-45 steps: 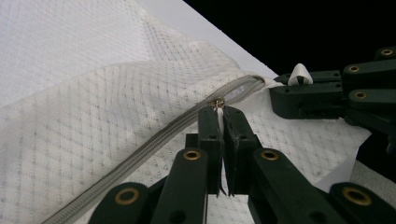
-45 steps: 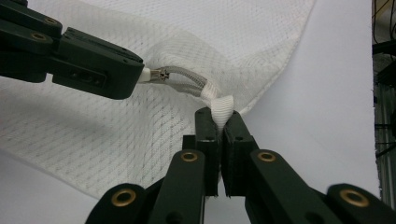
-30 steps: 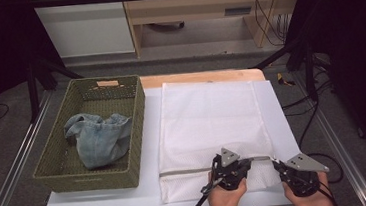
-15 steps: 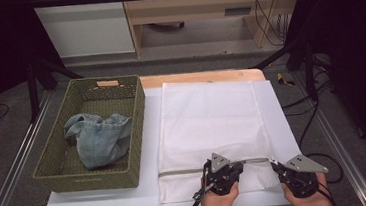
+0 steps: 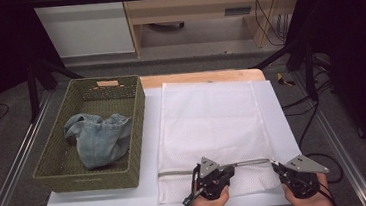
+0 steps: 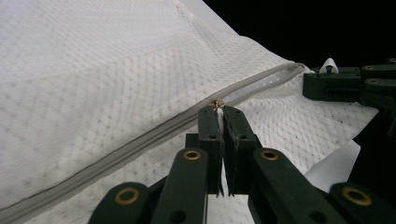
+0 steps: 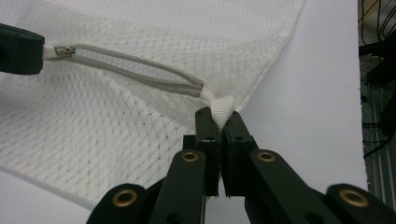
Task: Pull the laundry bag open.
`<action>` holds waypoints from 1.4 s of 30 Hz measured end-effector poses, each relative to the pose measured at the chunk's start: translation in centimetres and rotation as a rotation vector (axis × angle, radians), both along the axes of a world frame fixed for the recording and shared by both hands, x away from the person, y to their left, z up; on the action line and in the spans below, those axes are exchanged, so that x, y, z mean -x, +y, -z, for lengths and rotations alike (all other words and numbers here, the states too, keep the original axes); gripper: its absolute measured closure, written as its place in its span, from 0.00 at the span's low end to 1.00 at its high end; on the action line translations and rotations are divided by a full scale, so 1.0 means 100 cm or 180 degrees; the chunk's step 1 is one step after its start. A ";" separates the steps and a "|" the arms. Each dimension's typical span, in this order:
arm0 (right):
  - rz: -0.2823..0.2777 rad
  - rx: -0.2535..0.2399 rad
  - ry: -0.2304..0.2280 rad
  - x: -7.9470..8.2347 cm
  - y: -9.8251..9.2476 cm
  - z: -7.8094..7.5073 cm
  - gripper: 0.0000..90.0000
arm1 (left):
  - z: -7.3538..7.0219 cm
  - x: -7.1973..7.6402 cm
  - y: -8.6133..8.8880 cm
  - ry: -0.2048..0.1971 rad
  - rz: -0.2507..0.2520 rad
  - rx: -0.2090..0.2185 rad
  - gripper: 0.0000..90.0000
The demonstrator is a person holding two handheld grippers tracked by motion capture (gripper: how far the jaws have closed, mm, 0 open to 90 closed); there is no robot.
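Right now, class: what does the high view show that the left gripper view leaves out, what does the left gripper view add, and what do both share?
High view alone: the green wicker basket holding crumpled denim, the white table, and the whole mesh laundry bag.

Left gripper view alone: up close, the left tongs shut on the zipper pull, partway along the grey zipper.

Shared: the bag, its zipper, and the right tongs, which hold the bag's corner at the zipper's end.
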State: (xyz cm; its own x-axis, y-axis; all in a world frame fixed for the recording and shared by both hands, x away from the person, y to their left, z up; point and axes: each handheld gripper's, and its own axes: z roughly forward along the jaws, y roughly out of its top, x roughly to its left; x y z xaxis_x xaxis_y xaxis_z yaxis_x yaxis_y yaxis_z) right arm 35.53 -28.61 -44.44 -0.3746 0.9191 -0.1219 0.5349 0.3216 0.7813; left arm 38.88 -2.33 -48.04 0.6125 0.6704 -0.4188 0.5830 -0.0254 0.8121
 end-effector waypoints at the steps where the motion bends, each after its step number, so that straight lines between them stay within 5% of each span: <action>1: 0.0000 0.0013 -0.0015 0.000 0.000 0.000 0.97 | 0.001 -0.001 0.003 0.0012 -0.0004 0.0009 0.97; 42: -0.0019 0.0050 0.0049 -0.002 0.001 0.002 0.97 | 0.005 0.001 0.063 -0.0030 -0.0243 -0.0011 0.97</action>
